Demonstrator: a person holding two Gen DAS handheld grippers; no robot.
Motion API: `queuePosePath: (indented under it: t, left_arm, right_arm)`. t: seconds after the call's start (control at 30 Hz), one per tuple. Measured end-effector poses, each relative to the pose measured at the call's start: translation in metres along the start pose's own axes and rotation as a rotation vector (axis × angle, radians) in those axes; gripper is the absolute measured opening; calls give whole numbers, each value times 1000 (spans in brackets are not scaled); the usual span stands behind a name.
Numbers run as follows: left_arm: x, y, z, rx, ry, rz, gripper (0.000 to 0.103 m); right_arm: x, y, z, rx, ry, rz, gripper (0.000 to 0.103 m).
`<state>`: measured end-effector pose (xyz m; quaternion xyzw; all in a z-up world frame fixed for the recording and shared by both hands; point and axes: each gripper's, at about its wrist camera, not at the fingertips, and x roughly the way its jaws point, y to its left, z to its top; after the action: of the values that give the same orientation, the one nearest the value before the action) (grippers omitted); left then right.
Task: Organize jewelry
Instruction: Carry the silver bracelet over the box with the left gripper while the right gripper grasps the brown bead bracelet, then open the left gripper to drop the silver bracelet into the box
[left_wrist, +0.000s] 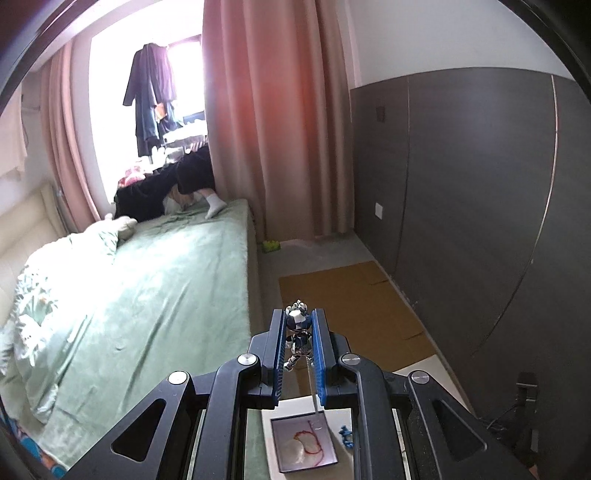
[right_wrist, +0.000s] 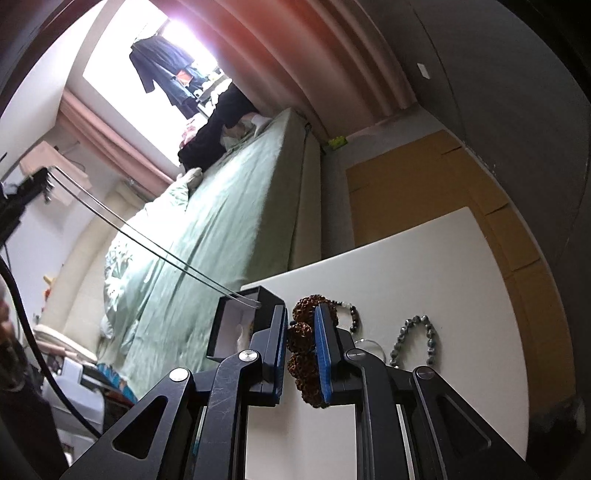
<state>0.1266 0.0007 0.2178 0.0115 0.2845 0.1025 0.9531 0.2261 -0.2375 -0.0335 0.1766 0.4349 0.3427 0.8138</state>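
Left gripper (left_wrist: 300, 328): black angular linkage arms with triangular cut-outs, round silver screws at the pivots, fingers (left_wrist: 318, 354) faced with ribbed blue pads. Right gripper (right_wrist: 301, 332): same build; fine scratches on the near-left arm, blue pads (right_wrist: 322, 354) likewise ribbed.

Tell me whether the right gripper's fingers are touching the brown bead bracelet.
Touching. The right wrist view shows the right gripper closed on the brown bead bracelet: both blue pads press against the knobbly beads with no gap on either side.
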Motion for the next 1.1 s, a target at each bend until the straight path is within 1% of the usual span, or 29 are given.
queuePosePath:
  t: [0.1,0.53,0.7,0.83,1.1]
  left_arm:
    - [4,1,-7,-5,9,-14,14]
    - [56,15,-45,-67,96,-68,14]
    - [85,12,-75,-81,143,-71,14]
    - [106,12,-94,-102,185,-96,14]
    - [148,16,-144,-183,251,-140,14]
  right_arm:
    - [3,0,-1,-2,7,-6,17]
    - [13,1,-3,-9,31,-36,17]
    - [14,-1,-3,3,28,-43,17]
    - [13,-5,-3,21,13,-56,17]
    - [10,-11,1,47,-25,-55,17]
